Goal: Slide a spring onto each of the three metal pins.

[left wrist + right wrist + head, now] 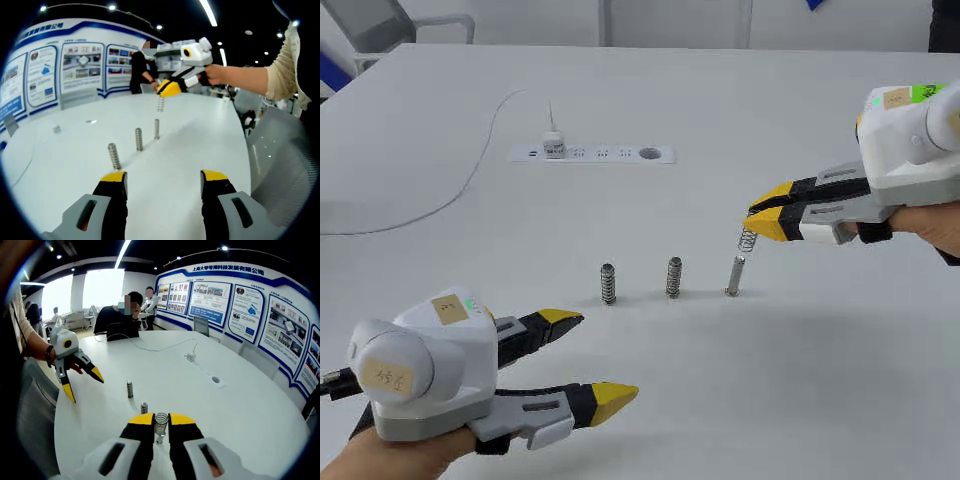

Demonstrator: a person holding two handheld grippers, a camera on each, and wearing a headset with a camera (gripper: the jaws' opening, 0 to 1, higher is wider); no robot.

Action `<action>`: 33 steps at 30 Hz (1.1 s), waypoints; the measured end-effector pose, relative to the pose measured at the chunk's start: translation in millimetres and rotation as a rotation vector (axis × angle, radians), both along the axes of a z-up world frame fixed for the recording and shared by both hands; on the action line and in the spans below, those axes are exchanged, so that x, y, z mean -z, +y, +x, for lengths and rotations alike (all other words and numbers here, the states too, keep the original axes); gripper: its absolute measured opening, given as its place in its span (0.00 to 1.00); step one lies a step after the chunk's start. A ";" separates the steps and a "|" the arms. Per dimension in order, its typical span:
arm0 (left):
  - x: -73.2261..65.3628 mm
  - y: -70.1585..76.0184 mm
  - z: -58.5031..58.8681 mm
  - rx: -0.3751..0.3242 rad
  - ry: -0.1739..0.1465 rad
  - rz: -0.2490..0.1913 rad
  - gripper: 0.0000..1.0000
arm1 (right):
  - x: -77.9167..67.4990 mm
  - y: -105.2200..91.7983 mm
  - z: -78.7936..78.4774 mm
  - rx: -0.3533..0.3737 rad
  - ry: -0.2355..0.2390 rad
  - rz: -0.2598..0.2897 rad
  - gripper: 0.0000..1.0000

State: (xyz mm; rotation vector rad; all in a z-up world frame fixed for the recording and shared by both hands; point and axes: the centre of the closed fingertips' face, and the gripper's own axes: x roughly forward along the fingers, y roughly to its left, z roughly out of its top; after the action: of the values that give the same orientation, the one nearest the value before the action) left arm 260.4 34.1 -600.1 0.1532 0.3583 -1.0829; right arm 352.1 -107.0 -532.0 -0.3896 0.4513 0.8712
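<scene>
My right gripper (752, 220) pinches spring (747, 240) at one o'clock of bare pin (735, 275), left gripper (610, 354) agape; that offset could jam it.

Between the right gripper's (752, 220) yellow-tipped plastic fingers (775, 196) sits a bright metal coil spring (747, 241). Just below the fingers stands a smooth, shiny metal pin (734, 275). The tabletop (720, 100) under them is white and smooth, with a soft sheen.

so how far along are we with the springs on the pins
Two look done: one coiled steel spring sits on the left metal pin, another spring on the middle pin. In hand: the right gripper pinches the third spring above the bare right-hand pin. Left: sliding it down.
</scene>
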 end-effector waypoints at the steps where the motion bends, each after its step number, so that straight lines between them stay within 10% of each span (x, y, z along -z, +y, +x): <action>1: -0.2 0.1 0.1 0.000 0.000 -0.001 0.60 | 2.7 -0.9 1.4 0.006 0.005 0.000 0.11; 33: 2.1 2.4 1.1 -0.007 0.008 0.007 0.57 | 27.3 -1.6 9.1 0.036 0.056 0.004 0.11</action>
State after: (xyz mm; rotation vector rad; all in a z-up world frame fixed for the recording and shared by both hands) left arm 261.5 36.5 -602.2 0.1538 0.3695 -1.0757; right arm 361.2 -108.6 -559.3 -0.3535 0.5066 0.8494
